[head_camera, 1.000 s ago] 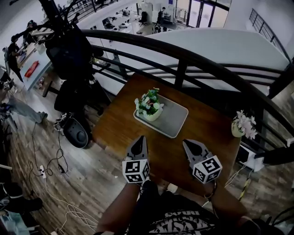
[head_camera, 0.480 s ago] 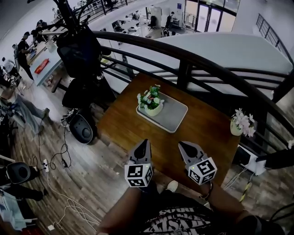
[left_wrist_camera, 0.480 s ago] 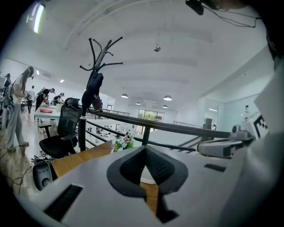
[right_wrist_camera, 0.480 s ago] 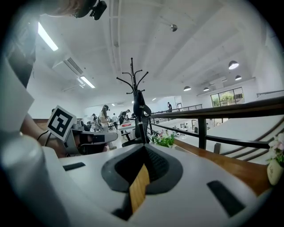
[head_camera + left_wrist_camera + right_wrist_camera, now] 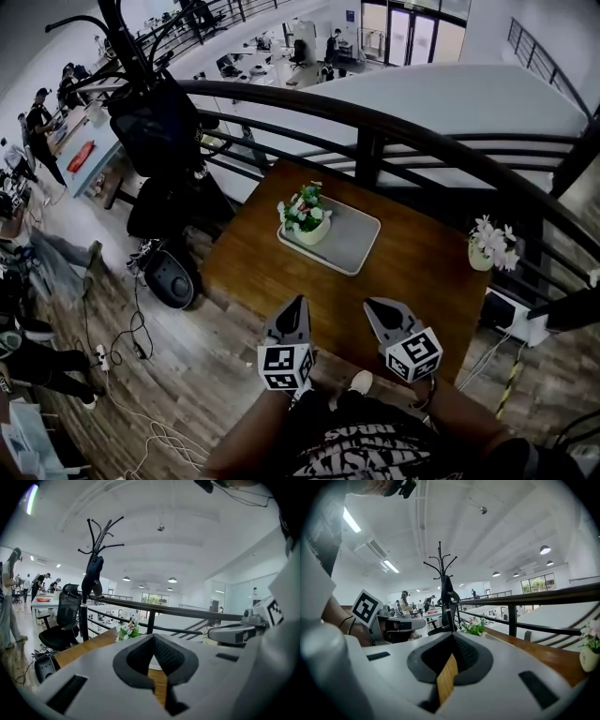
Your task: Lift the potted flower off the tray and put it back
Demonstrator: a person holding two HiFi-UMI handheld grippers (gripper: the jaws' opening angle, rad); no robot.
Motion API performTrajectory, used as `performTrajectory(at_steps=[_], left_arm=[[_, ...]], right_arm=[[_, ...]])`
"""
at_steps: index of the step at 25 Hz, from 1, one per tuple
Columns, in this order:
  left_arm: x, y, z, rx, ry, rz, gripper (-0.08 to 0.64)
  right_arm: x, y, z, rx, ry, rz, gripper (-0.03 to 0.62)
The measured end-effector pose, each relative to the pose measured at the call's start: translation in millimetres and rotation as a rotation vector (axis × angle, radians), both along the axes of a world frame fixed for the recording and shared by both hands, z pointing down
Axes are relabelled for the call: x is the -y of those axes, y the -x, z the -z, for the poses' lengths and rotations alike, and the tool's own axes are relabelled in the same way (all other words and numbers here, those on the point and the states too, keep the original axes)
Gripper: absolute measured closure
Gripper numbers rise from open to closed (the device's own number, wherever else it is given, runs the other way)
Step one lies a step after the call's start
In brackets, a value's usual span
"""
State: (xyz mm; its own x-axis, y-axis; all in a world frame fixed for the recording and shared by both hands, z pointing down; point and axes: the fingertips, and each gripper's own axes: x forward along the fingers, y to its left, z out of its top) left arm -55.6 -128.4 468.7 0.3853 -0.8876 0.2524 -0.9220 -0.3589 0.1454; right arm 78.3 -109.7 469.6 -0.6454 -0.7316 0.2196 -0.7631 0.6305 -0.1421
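The potted flower (image 5: 305,217), green leaves with white and pink blooms in a pale round pot, stands upright on the left end of the flat grey rectangular tray (image 5: 354,236). The tray lies on the far half of the brown wooden table (image 5: 253,272), close to the black metal railing (image 5: 375,127) that curves behind it. Both tongs hover over the near edge of the table, side by side, pointing toward the tray and well apart from it. The left tongs (image 5: 297,306) are fully closed with nothing between their jaws. The right tongs (image 5: 376,307) look closed and empty as well. Only a thin strip of table wood shows through each pair. A small pale vase of pink-white flowers (image 5: 489,246) stands at the far right edge of the table, well apart from the tray.
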Motion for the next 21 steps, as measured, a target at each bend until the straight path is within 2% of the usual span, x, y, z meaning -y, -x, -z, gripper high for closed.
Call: performTrajectory(at_steps=[12, 21], left_arm=[[3.8, -3.4, 5.8, -0.011, -0.007, -0.062, 0.552], [2.2, -6.8, 6.9, -0.028, -0.009, -0.066, 0.552]], right_arm=[[-6.0, 7.9, 9.9, -0.026, -0.013, -0.023, 0.601], [-11.5, 4.4, 9.5, -0.029, -0.013, -0.039, 0.601]])
